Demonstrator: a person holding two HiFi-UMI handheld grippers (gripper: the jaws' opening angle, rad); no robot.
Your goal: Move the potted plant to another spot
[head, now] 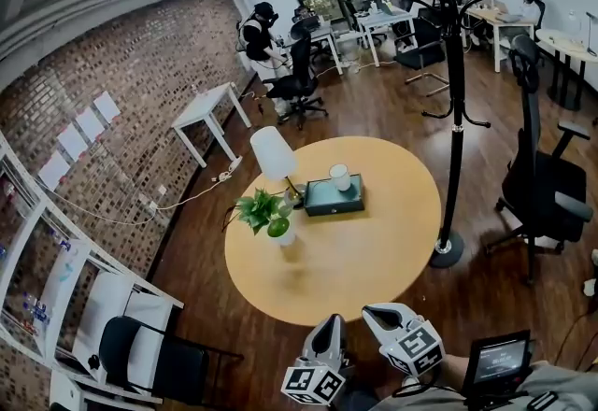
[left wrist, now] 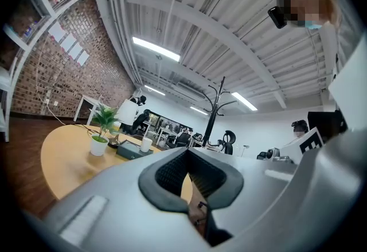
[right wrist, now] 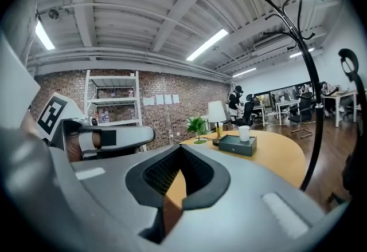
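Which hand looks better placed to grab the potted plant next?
Left, probably. The potted plant stands on the left side of the table, nearer the left gripper than the right gripper. Both are shut and empty.

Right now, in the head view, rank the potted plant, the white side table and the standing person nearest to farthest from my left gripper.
1. potted plant, on the round table's left.
2. white side table, by the brick wall.
3. standing person, far back.
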